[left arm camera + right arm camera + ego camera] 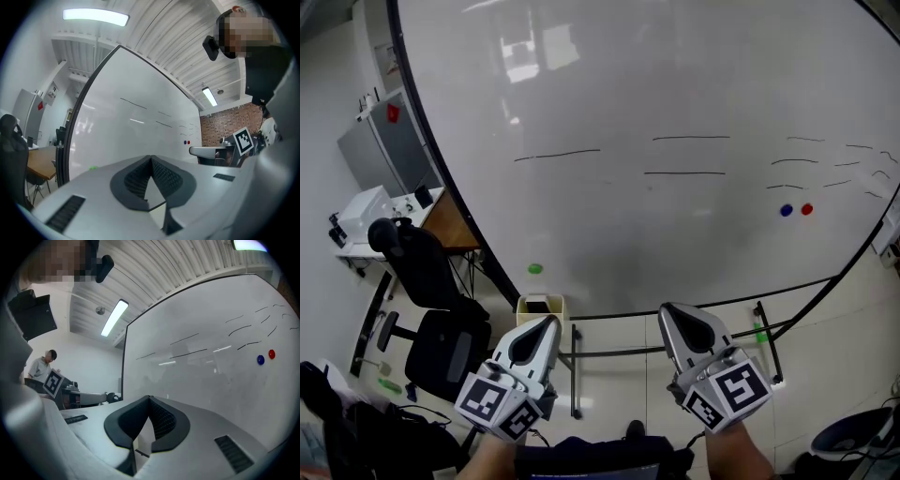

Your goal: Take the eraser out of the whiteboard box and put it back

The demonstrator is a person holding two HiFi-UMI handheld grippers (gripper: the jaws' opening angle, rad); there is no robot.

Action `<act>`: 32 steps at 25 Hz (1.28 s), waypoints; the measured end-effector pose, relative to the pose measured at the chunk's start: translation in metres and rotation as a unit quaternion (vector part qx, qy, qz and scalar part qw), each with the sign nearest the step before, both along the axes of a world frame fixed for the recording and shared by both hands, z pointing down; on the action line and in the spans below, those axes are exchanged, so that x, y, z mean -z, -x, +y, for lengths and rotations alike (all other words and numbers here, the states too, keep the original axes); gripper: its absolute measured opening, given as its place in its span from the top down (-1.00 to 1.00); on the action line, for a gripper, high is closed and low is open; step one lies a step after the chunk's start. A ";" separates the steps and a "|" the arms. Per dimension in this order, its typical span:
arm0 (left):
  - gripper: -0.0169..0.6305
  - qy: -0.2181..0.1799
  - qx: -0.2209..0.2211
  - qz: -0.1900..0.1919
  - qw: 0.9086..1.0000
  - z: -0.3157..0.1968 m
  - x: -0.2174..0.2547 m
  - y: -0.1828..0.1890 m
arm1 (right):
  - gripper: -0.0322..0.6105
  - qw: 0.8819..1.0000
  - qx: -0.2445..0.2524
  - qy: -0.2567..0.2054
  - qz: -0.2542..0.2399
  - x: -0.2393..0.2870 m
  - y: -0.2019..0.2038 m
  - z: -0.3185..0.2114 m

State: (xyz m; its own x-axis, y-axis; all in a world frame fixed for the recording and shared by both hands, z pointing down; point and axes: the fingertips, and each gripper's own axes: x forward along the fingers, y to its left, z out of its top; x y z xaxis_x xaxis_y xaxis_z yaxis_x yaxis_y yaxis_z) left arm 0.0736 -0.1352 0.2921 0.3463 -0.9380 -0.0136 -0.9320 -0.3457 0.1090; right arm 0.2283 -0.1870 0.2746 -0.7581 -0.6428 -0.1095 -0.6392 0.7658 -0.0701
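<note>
At the left of the head view we note a black office chair [429, 281] beside a wooden desk [450, 221]. Just right of it, at the whiteboard's [656, 84] lower edge, sits the yellowish whiteboard box [541, 306], below a green magnet [534, 269]. Its opening is dark, and we cannot tell whether the eraser lies inside. The left gripper [546, 323] is directly below the box, apart from it, clenched with nothing between its pads [164, 176]. The right gripper [670, 311], right of centre, is likewise clenched and empty. On the board at the right we record a blue magnet [786, 211] touching nothing and a red magnet [807, 210] just beside it.
</note>
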 end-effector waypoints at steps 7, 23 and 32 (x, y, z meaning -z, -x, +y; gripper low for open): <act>0.84 -0.002 0.028 -0.006 1.000 -0.009 0.007 0.056 | 0.86 1.000 0.015 -0.001 -0.002 0.000 0.052 -0.007; 0.84 -0.010 0.019 0.004 1.000 0.004 -0.006 0.274 | 0.86 0.998 -0.061 0.017 -0.015 -0.006 0.235 -0.006; 0.84 0.000 0.014 0.021 1.000 -0.014 -0.016 0.305 | 0.66 0.998 -0.063 0.024 0.021 -0.011 0.285 -0.016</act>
State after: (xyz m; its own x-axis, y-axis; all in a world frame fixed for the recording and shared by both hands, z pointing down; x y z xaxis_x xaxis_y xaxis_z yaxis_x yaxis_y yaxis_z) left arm -0.2313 -0.1491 0.3085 0.3182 -0.9476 -0.0275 -0.9363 -0.3187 0.1475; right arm -0.0565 -0.2025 0.2855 -0.6748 -0.7365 -0.0470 -0.7328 0.6763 -0.0754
